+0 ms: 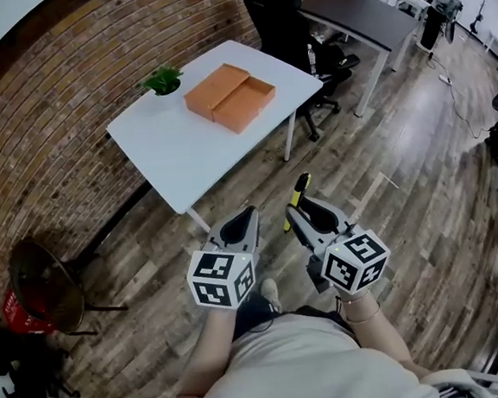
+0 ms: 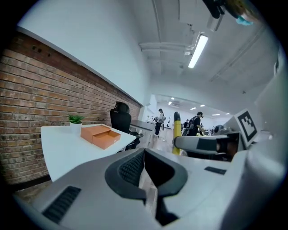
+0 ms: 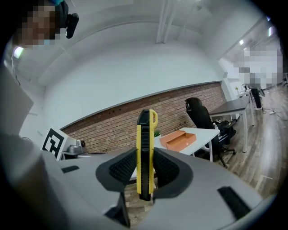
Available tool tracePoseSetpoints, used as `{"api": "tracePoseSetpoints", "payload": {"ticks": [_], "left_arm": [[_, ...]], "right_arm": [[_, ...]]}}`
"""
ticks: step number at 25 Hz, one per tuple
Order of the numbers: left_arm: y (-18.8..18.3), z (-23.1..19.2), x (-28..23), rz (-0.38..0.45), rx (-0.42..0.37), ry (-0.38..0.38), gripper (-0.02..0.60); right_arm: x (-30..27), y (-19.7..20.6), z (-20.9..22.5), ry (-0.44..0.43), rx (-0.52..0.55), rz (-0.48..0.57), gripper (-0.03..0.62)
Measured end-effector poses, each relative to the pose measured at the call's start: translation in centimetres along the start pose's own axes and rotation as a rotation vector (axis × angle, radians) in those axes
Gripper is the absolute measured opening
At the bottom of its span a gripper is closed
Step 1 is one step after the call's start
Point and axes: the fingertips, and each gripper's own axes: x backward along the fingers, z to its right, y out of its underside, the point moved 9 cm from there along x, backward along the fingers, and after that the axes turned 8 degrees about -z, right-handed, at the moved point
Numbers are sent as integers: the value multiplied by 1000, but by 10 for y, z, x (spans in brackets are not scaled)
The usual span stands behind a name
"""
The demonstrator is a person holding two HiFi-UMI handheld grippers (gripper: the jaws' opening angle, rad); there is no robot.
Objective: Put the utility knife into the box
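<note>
An open orange box (image 1: pixel 230 97) lies on the white table (image 1: pixel 185 156), some way ahead of both grippers. In my right gripper (image 1: pixel 295 212) a yellow and black utility knife (image 1: pixel 298 195) stands upright, with the jaws shut on its lower part. In the right gripper view the knife (image 3: pixel 144 148) rises between the ribbed pads (image 3: pixel 122 167), with the box (image 3: pixel 180 140) beyond it to the right. My left gripper (image 1: pixel 248 213) hangs beside it over the wooden floor, shut with nothing in it. In the left gripper view its tips (image 2: pixel 144 152) meet, and the box (image 2: pixel 101 135) sits far left.
A small potted plant (image 1: pixel 163 80) stands on the table's far corner next to the box. A black office chair (image 1: pixel 281 18) and a dark desk (image 1: pixel 362 10) stand behind the table. A brick wall runs along the left, with a round stool (image 1: pixel 44 285) near it.
</note>
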Motion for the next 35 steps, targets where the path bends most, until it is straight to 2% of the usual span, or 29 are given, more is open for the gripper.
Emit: {"api": "tracePoseSetpoints", "payload": {"ticks": [10, 18, 27, 35], "left_arm": [[-16, -46, -41, -35, 26, 57, 6], [-26, -71, -73, -44, 52, 48, 6], [-66, -115, -145, -20, 73, -10, 6], [-123, -141, -234, -5, 88, -64, 6]], "right_arm": [[-54, -12, 17, 19, -12, -46, 114], [-86, -26, 48, 14, -25, -57, 114], [-156, -69, 117, -39, -3, -46, 114], [-218, -131, 213, -91, 1, -53, 114]]}}
